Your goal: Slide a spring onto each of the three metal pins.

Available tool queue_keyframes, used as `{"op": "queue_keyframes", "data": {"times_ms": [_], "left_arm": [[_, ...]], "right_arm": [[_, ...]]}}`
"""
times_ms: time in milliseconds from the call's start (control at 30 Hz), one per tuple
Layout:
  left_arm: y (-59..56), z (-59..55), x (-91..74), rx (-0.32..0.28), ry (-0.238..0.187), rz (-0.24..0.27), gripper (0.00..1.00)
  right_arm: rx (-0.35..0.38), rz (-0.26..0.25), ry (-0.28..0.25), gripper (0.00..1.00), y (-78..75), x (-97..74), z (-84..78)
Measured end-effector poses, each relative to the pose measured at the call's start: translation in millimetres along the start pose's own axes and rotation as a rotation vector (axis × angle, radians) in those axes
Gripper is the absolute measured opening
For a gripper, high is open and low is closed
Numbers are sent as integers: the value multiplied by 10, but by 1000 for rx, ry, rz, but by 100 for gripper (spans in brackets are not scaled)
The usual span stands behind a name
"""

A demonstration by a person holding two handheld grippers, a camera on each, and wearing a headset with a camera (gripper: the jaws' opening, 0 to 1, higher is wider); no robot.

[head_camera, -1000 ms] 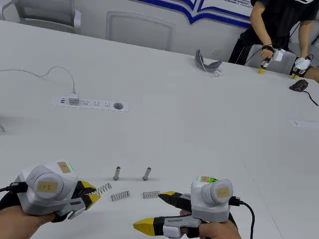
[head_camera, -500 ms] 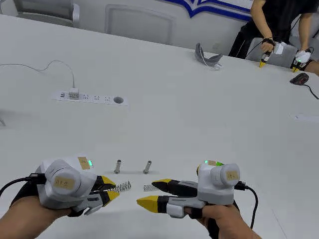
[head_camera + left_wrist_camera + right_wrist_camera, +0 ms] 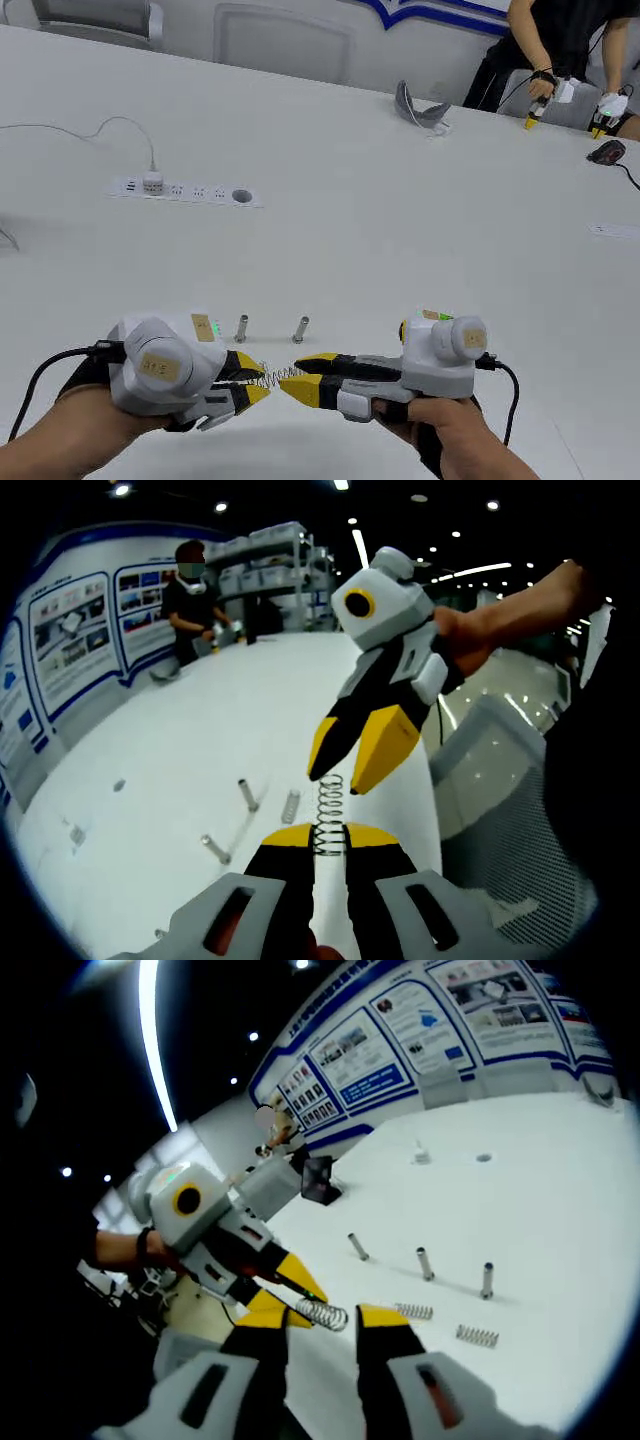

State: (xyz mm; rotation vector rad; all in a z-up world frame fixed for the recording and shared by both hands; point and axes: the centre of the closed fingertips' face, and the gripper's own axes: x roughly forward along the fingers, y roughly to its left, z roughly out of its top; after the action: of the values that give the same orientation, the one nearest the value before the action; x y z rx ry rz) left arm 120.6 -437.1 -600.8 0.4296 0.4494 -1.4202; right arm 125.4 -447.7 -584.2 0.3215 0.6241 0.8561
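The left gripper [image 3: 325, 836] is seen closed on one end of a spring [image 3: 328, 802], which is held out above the table [image 3: 400, 230]. The spring's free end is met by the right gripper [image 3: 325, 1320], whose jaws are parted with nothing pinched between them. In the right gripper view three pins [image 3: 357, 1247] [image 3: 424, 1263] [image 3: 486, 1280] are shown standing in a row, with two loose springs [image 3: 415, 1311] [image 3: 477, 1335] lying just before them. In the head view two of the pins are made out just beyond the grippers, by which the nearer tabletop is blocked. A power strip [image 3: 185, 189] is set well beyond.
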Motion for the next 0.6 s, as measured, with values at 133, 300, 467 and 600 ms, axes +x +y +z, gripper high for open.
{"op": "queue_keyframes", "data": {"times_ms": [133, 300, 467, 600], "left_arm": [[-16, 43, 4, 11, -6, -5, 10], [-24, 63, 16, 17, -9, -8, 10], [-18, 39, 23, 34, 3, -8, 10], [-14, 38, 26, 32, 2, -6, 10]], "right_arm": [[-2, 3, 12, 25, -10, 8, -27], [-1, 1, 11, 18, -15, 4, -33], [4, 35, 0, 13, 33, -11, 12], [-20, 38, 7, 12, 50, -5, 34]]}}
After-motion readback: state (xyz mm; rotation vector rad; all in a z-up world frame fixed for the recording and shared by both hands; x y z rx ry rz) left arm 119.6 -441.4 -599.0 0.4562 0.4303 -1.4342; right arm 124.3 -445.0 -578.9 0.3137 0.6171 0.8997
